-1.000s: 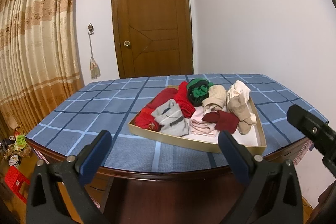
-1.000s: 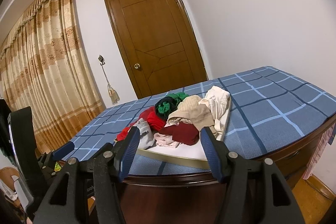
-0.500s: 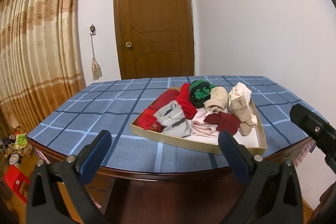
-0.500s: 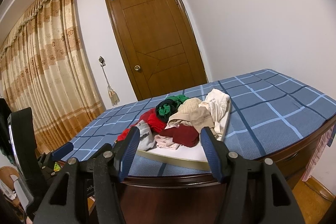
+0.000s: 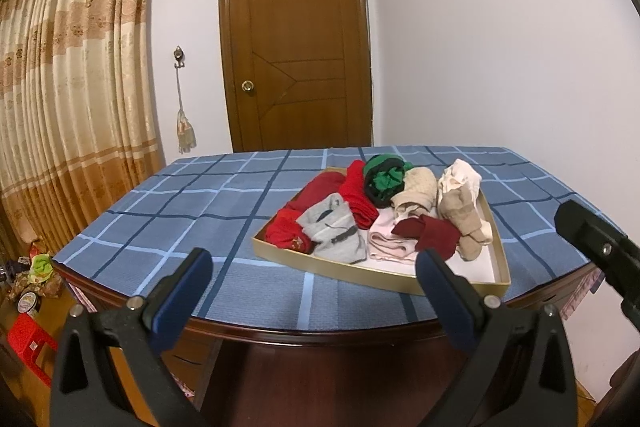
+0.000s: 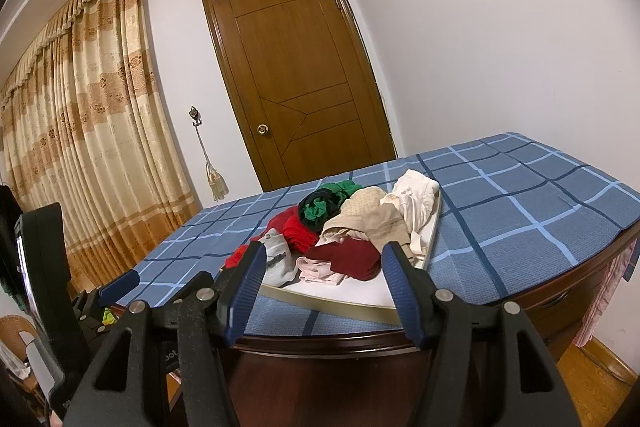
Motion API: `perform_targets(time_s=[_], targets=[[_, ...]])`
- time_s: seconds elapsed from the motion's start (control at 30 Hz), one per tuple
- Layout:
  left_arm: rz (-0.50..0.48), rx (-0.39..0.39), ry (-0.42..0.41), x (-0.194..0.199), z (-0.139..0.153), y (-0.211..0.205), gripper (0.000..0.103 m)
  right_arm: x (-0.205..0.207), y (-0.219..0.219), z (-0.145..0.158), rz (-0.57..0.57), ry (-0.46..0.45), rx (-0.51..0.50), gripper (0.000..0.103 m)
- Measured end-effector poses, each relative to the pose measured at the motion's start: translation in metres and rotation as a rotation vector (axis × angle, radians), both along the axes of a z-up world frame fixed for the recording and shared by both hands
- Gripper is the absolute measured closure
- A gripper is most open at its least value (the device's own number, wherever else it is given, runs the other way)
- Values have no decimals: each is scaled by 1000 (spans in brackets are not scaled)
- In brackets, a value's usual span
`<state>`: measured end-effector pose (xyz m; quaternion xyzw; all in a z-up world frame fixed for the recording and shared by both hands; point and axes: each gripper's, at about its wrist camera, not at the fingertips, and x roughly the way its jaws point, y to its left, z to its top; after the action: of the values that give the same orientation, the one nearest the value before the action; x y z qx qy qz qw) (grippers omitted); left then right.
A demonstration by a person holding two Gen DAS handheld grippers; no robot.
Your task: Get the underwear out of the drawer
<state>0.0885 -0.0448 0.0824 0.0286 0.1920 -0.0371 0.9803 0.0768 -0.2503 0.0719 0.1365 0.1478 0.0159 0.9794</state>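
Blue checked tablecloth (image 5: 200,211) and drawer (image 5: 360,273) of underwear (image 5: 380,211) slightly farther off than before, both jaws apart, empty.

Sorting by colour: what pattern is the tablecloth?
Blue tablecloth with a light and dark blue grid check, clearest in the left wrist view.

Behind the clothes (image 5: 384,211) heaped in the drawer (image 5: 360,273), far wall hidden. Beside the table (image 5: 200,219), floor clutter (image 5: 32,279) too small to identify. Right tool (image 5: 600,251) cut off at frame edge.
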Motion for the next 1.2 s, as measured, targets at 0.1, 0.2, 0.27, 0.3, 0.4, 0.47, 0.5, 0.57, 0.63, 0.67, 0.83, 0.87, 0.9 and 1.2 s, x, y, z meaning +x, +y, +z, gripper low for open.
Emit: perform_targets(time_s=[0.1, 0.2, 0.27, 0.3, 0.4, 0.47, 0.5, 0.57, 0.63, 0.67, 0.83, 0.87, 0.9, 1.2], targets=[[7, 2, -4, -1, 1, 1, 0, 0, 0, 0, 0, -1, -1, 40], [20, -6, -3, 0, 2, 3, 0, 1, 0, 0, 0, -2, -1, 40], [18, -16, 2, 1, 3, 5, 0, 1, 0, 0, 0, -1, -2, 40], [19, -21, 2, 1, 4, 5, 0, 0, 1, 0, 0, -1, -1, 40], [27, -22, -2, 1, 4, 6, 0, 1, 1, 0, 1, -3, -4, 40], [27, -14, -7, 1, 4, 5, 0, 2, 0, 1, 1, -3, -3, 40], [25, -9, -9, 1, 4, 4, 0, 2, 0, 1, 2, -2, -3, 40], [20, 0, -14, 1, 4, 2, 0, 1, 1, 1, 1, -3, -5, 40], [22, 5, -22, -2, 4, 2, 0, 1, 0, 1, 0, -4, -6, 40], [22, 7, -26, -2, 4, 2, 0, 1, 1, 1, -1, -5, -7, 40], [27, -1, -30, -1, 5, 3, 0, 4, -1, 5, -6, -7, -10, 40], [30, -3, -30, -1, 5, 3, 0, 4, -2, 5, -6, -7, -9, 40], [33, -5, -30, -1, 5, 4, 0, 6, -2, 5, -6, -6, -10, 40], [38, 5, -37, 0, 6, 5, 0, 5, -2, 4, -4, -10, -15, 40]])
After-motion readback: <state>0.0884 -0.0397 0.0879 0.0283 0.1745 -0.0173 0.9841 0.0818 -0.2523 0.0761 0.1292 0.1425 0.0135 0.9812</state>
